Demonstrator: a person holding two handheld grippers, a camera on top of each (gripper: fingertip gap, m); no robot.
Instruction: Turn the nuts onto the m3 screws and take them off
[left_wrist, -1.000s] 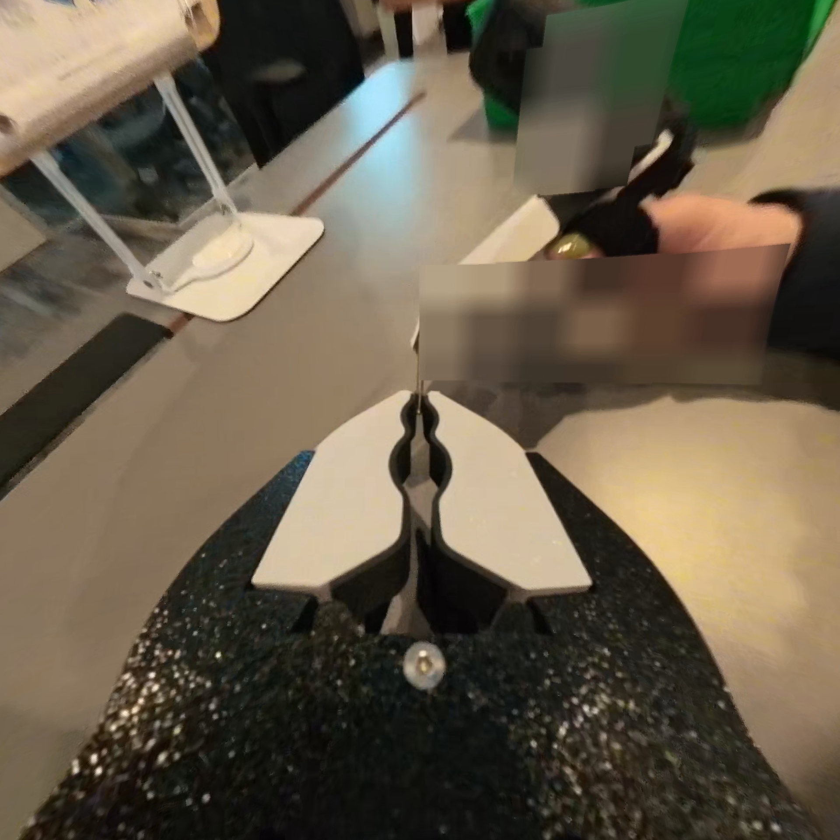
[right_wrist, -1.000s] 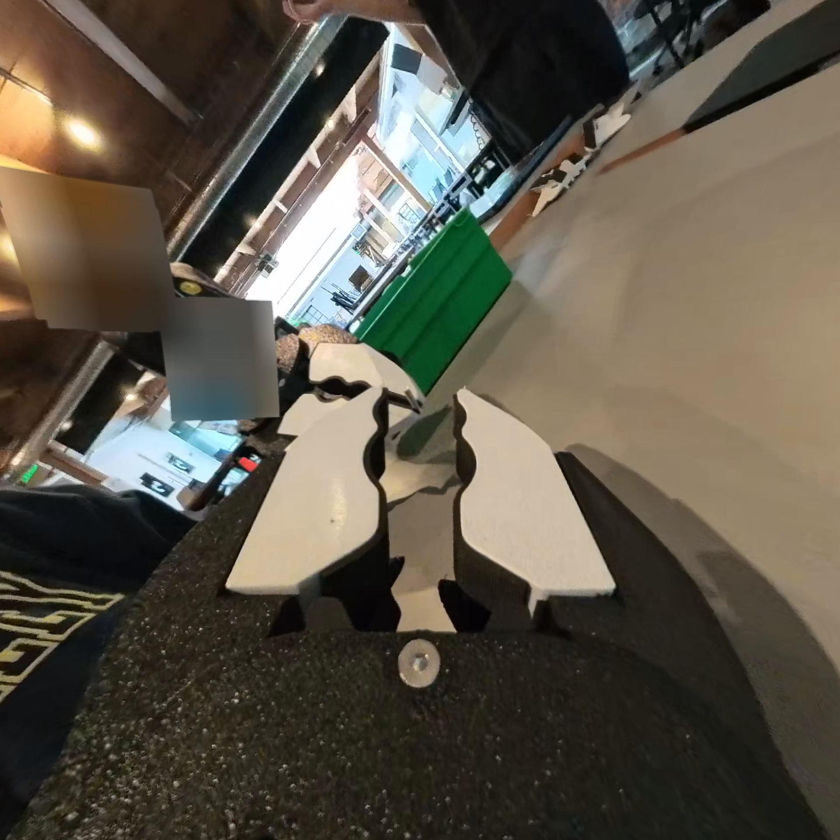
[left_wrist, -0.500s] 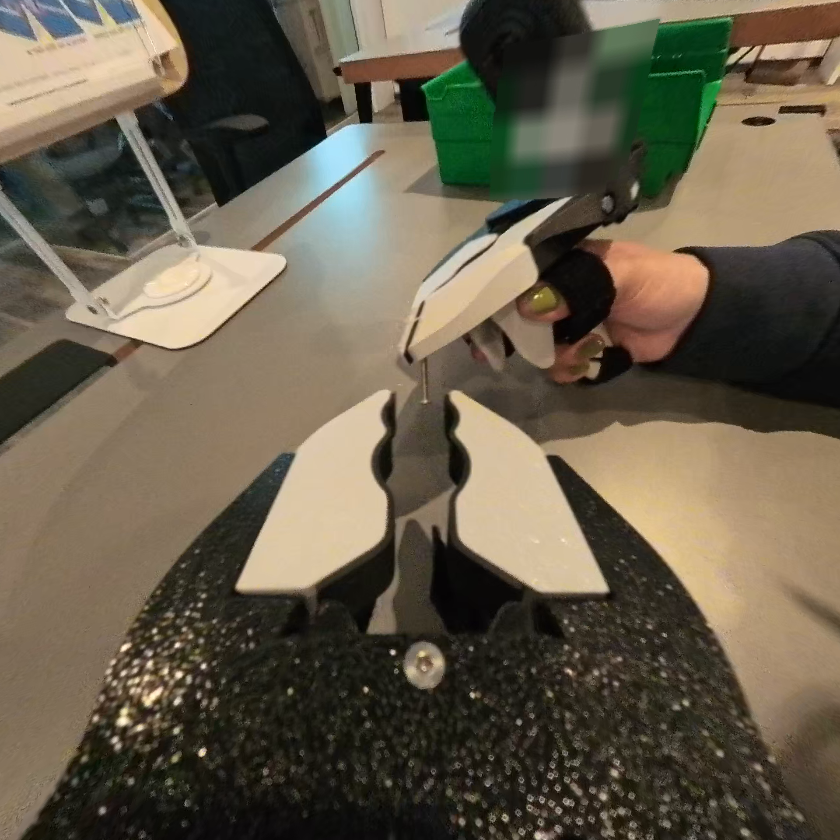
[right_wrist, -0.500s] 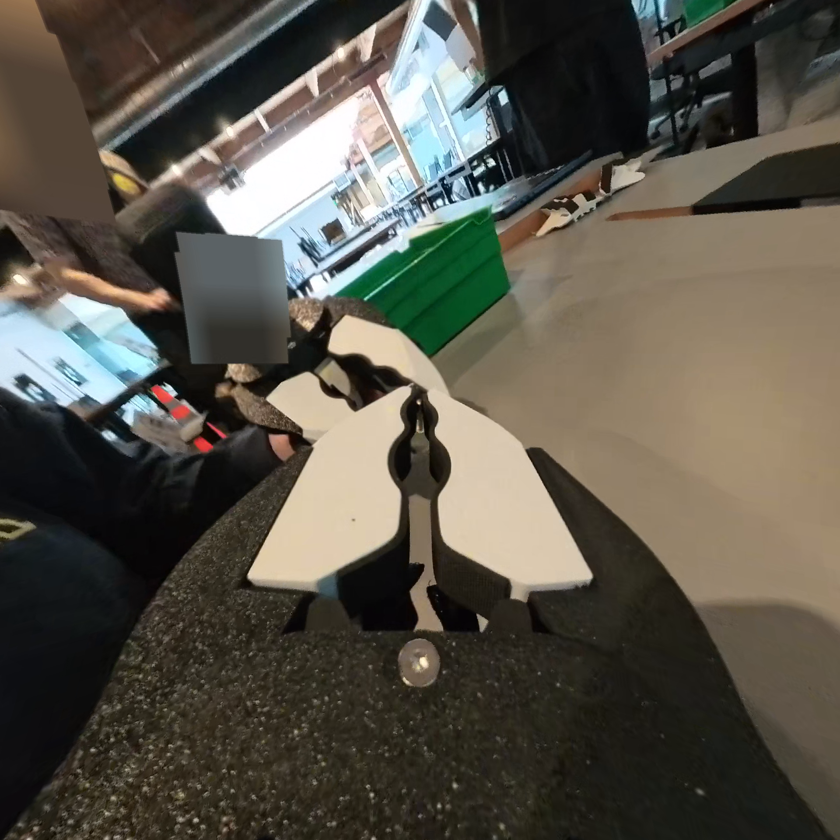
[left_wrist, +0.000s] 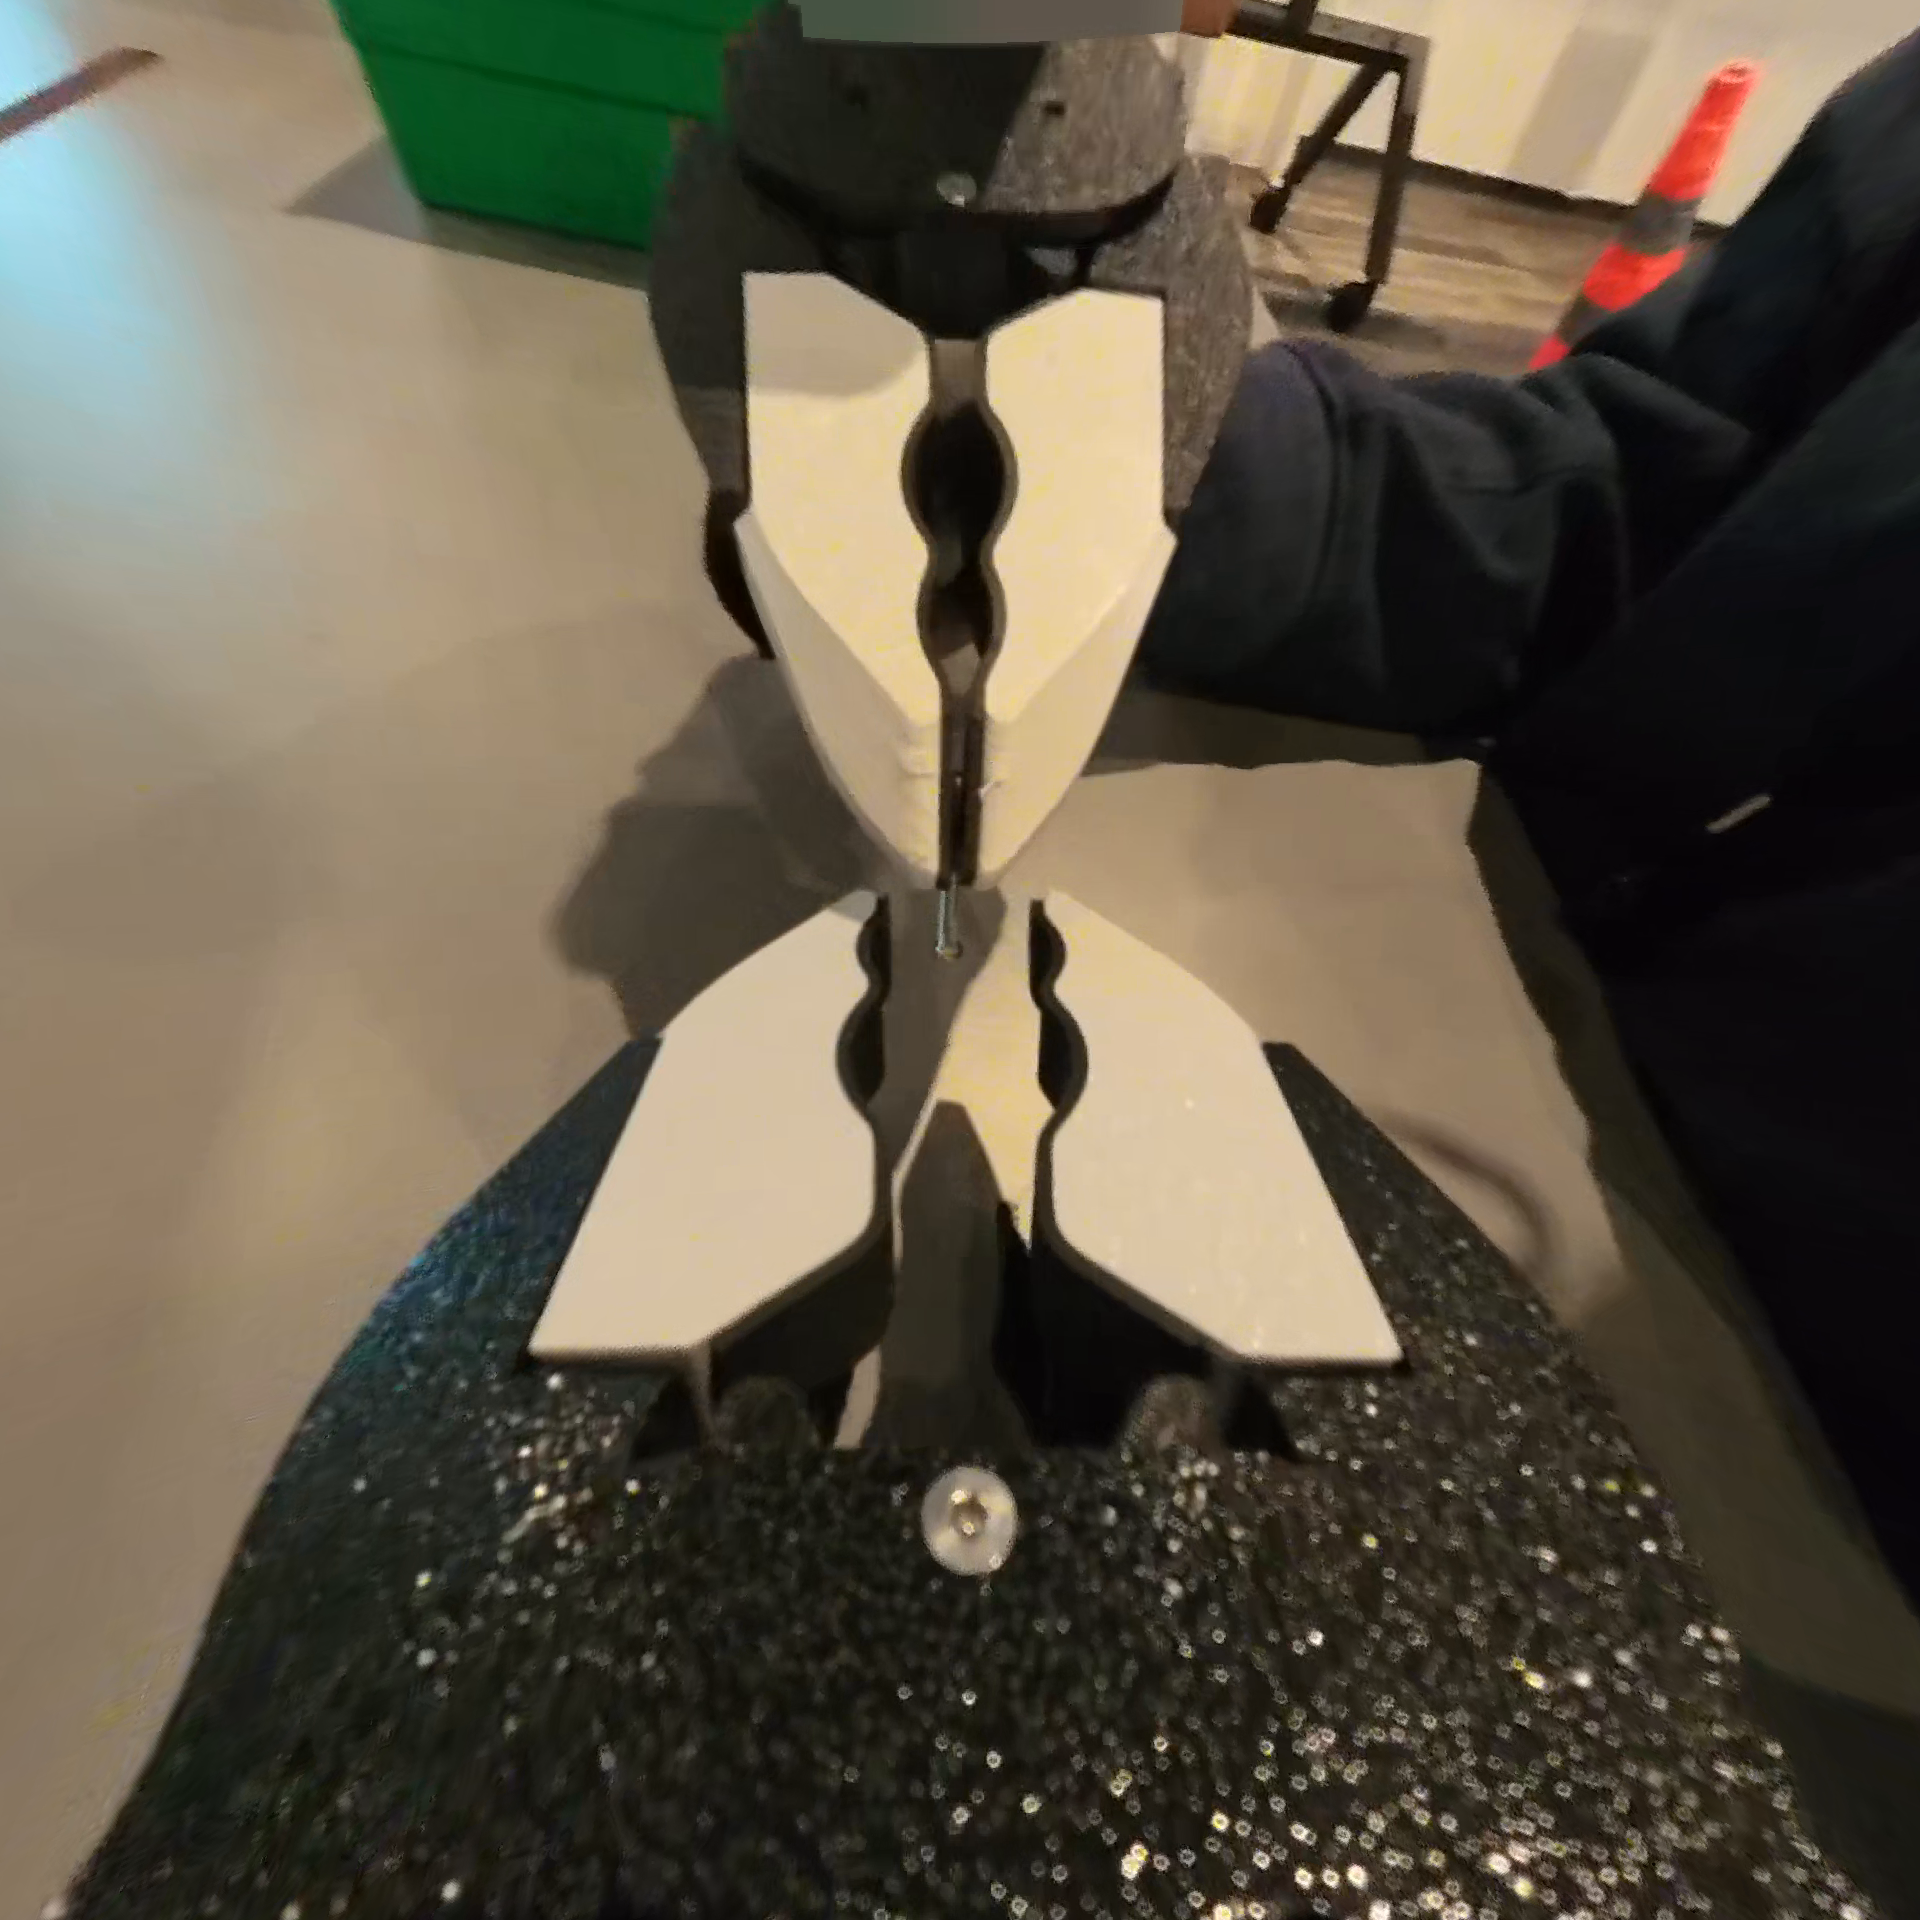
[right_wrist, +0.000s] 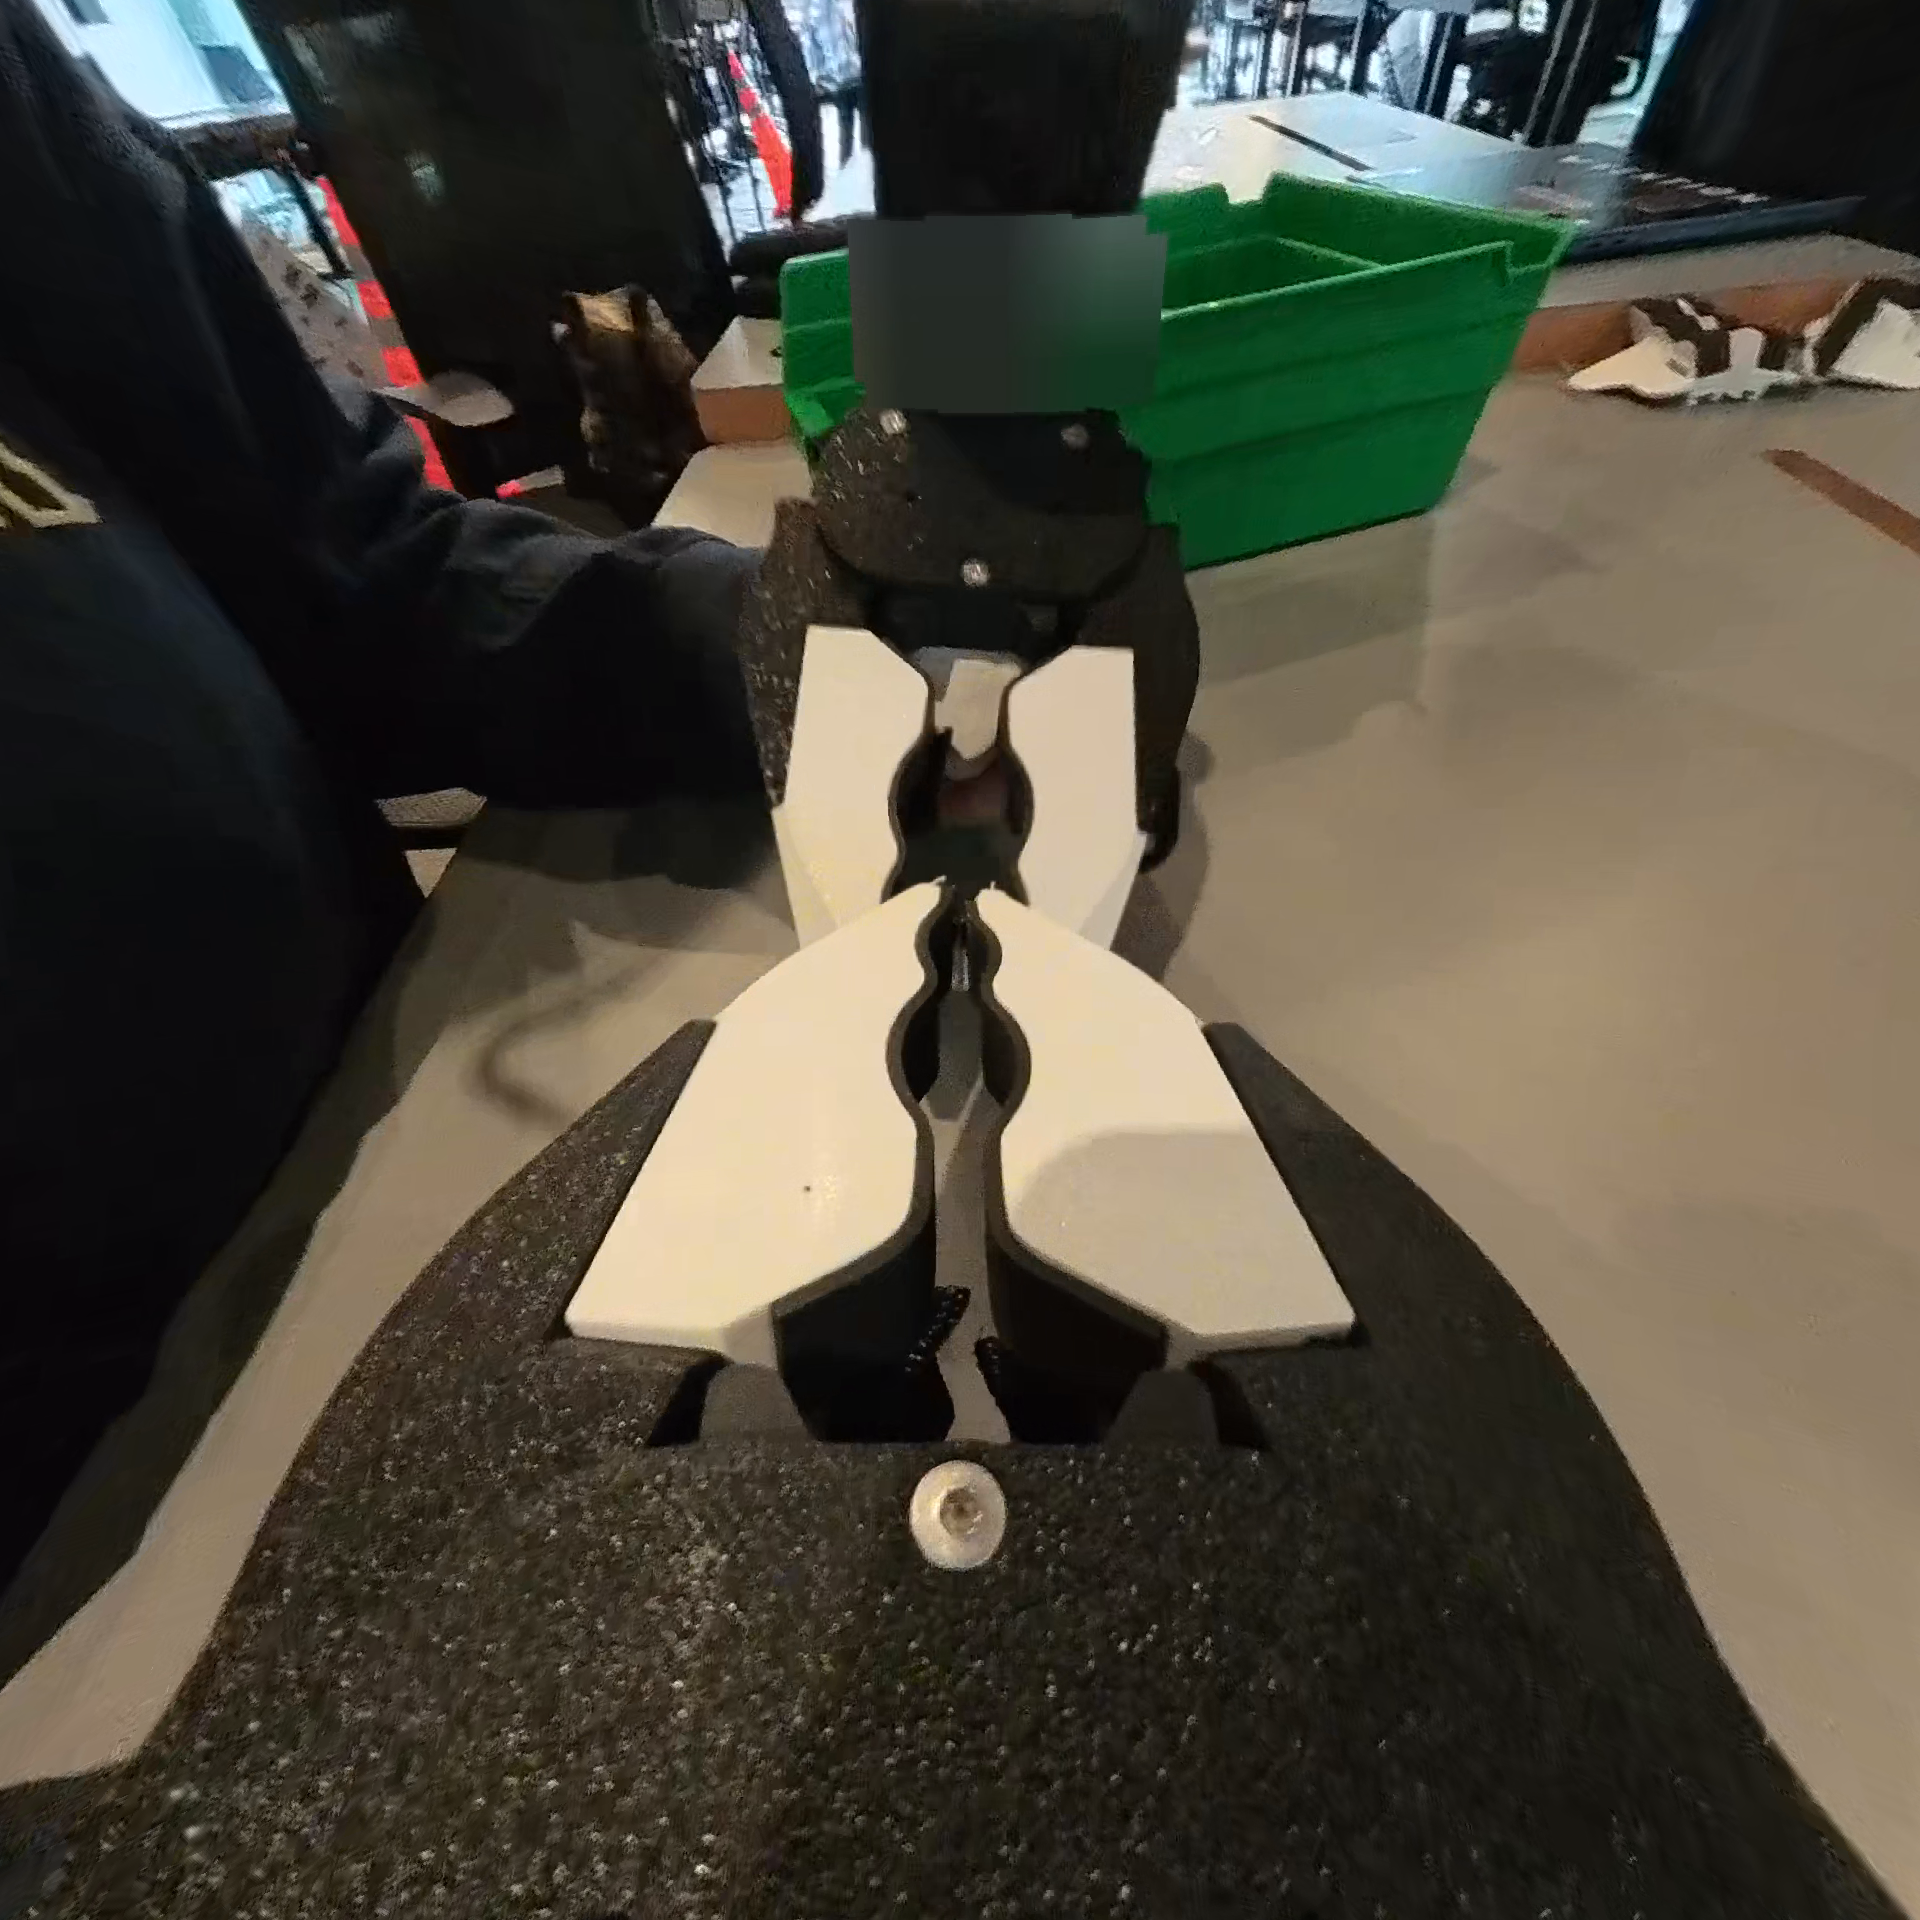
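In the left wrist view, the left gripper (left_wrist: 951, 935) fills the lower half of the frame, its two white fingers (left_wrist: 748, 1143) standing clearly apart, with grey table (left_wrist: 260, 831) seen between them. Nothing is gripped by it. The right gripper (left_wrist: 958, 873) is seen facing it from the upper centre, tips pointing down the frame, its fingers drawn together on a thin silver screw (left_wrist: 943, 920). The screw pokes out of those closed tips and hangs in the gap between the tips of the left fingers, touching neither pad.

In the right wrist view, the right gripper (right_wrist: 961, 914) is seen in the lower centre with its fingers nearly meeting at the tips; a small metallic piece, taken to be the screw (right_wrist: 963, 971), is glimpsed in the narrow slot just behind the tips. The left gripper (right_wrist: 961, 883) is met tip to tip just above it.

A nut cannot be made out on the screw. A green bin (right_wrist: 1351, 395) stands on the table in the upper right of that view, and a dark sleeve (left_wrist: 1455, 540) is seen at the right of the left wrist view.
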